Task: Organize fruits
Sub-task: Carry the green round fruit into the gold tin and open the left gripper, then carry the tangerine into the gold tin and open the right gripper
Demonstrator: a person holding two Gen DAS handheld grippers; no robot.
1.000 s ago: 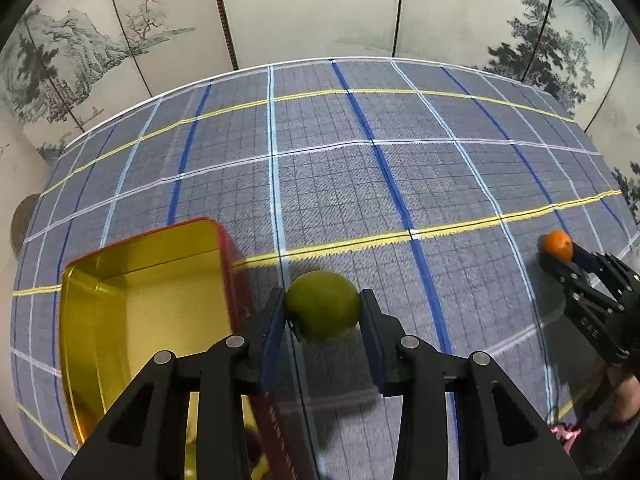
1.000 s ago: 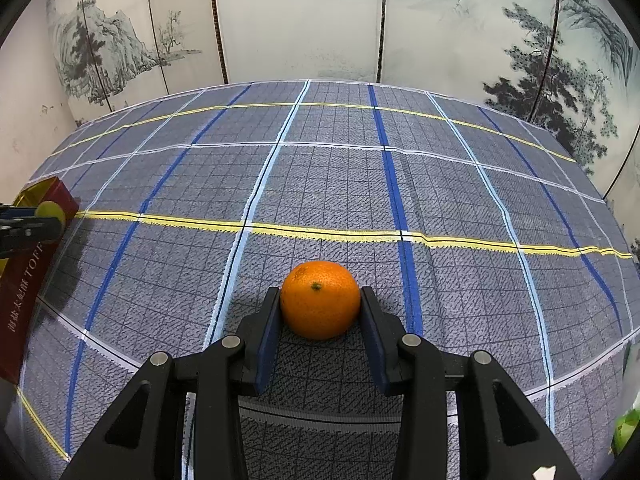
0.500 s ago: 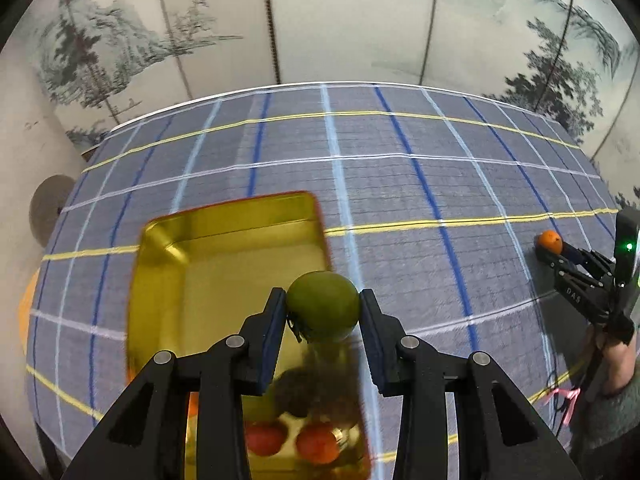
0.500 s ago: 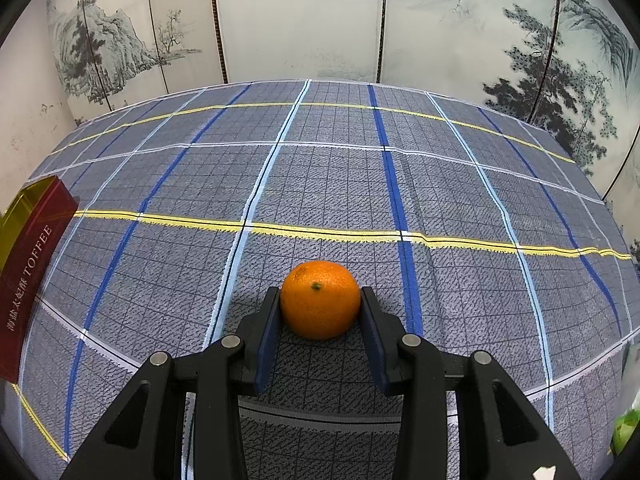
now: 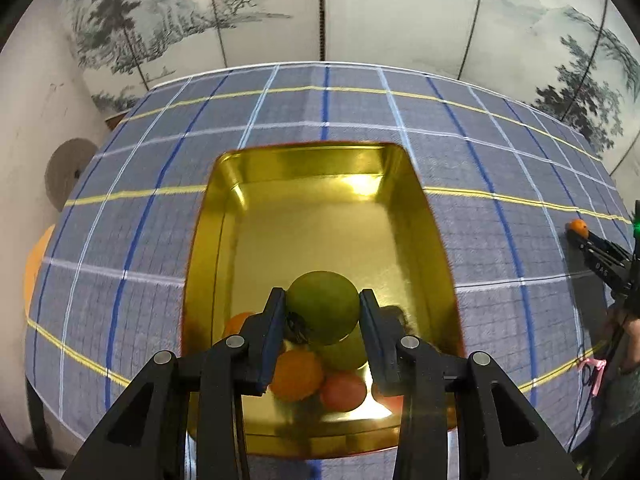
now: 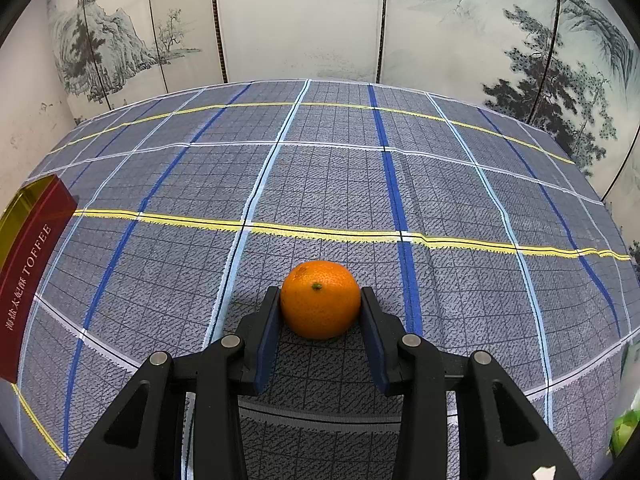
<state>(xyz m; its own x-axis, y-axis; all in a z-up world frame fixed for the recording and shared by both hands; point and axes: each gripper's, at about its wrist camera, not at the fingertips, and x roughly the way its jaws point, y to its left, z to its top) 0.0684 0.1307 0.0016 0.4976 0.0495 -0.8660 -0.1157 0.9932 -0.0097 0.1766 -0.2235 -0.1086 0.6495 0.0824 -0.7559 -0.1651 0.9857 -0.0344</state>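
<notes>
Painted landscape screen panels (image 6: 304, 24) back a table under a grey plaid tablecloth (image 6: 328, 184) with blue, white and yellow lines.

Left gripper (image 5: 322, 312): both pads pressed on a green round fruit (image 5: 323, 304), held above the near half of an open gold-lined tin (image 5: 320, 160). Under and around it, on the tin's floor: an orange fruit (image 5: 297, 374), a reddish fruit (image 5: 343, 390), another green one (image 5: 347, 354), plus one more orange partly hidden behind the left finger. Far half of the tin bare.

Right gripper (image 6: 320, 304): closed on a mandarin (image 6: 320, 299), stem dimple up, resting on the cloth near a blue stripe, just short of the yellow line. At the left edge of this view, the tin's red side reads "TOFFEE". Something green at the lower right edge, too cut off to identify.

From the left wrist view, the right gripper and mandarin sit far right, well apart from the tin; a hand (image 5: 628, 332) is behind it.
</notes>
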